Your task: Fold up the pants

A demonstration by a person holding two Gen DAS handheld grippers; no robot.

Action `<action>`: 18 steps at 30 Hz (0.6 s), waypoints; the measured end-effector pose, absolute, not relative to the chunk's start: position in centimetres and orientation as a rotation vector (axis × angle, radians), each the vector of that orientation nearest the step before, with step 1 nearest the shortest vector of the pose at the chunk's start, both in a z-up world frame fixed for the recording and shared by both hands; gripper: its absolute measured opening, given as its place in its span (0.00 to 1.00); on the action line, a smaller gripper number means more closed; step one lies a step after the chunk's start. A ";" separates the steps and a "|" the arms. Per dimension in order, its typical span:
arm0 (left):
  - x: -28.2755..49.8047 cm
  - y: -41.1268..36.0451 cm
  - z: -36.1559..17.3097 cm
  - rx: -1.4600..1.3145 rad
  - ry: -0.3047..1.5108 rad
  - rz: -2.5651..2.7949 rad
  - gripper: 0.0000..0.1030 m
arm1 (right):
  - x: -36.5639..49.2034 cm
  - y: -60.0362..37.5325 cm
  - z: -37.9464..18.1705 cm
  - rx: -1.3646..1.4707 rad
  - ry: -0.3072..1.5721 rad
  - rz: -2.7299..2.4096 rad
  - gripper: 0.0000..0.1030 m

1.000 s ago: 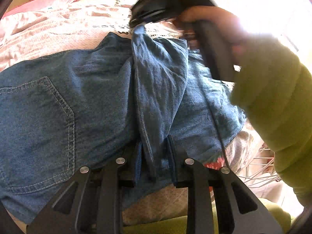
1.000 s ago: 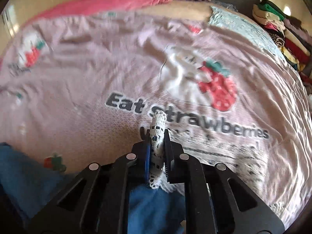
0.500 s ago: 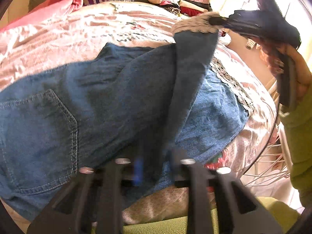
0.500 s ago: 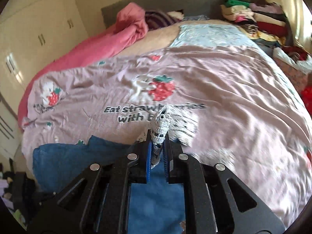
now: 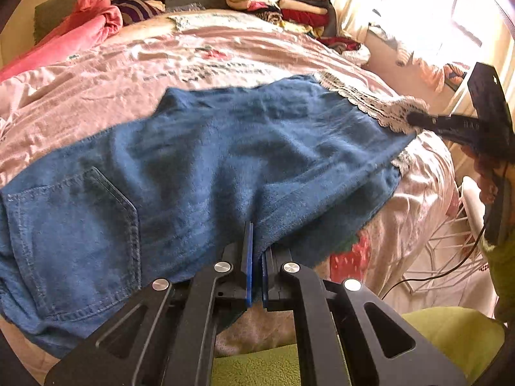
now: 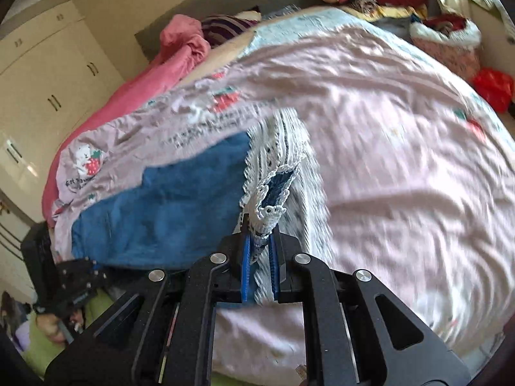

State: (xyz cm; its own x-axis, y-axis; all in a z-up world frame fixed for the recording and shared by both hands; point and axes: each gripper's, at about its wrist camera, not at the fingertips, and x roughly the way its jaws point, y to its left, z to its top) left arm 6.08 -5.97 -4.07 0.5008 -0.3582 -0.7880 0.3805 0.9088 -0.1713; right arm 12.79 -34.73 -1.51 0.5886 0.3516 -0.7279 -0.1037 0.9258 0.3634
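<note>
Pink sheet (image 5: pixel 96 96); denim pants (image 5: pixel 225 160), lace hem (image 6: pixel 273 167) pinched both grippers.

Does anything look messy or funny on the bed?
A bit. The pants lie rumpled and slanted across the bedspread, with the lace hem bunched up in the right gripper. The left gripper pinches their near edge. Nothing looks torn or spilled.

The pants (image 5: pixel 225 160) lie across the near edge of the bed (image 5: pixel 225 58); stacked clothes (image 5: pixel 283 6) sit behind, far right.
</note>
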 end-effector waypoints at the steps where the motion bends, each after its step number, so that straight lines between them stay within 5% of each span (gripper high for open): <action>1: 6.1 -6.1 -4.3 0.035 0.952 -0.450 0.03 | 12.7 -35.0 -1.9 0.307 0.914 0.264 0.05; 13: 6.1 -6.9 -5.7 0.107 0.994 -0.427 0.08 | 12.0 -36.3 -5.3 0.320 0.953 0.239 0.06; 15: 6.1 -7.0 -5.7 0.107 0.996 -0.435 0.10 | 11.8 -36.5 -4.8 0.304 0.947 0.221 0.14; 16: 6.0 -7.1 -5.7 0.110 0.994 -0.439 0.12 | 11.7 -36.6 -4.4 0.279 0.941 0.189 0.19; 18: 5.7 -7.1 -5.6 0.106 0.993 -0.452 0.33 | 11.3 -37.1 -3.5 0.253 0.916 0.153 0.26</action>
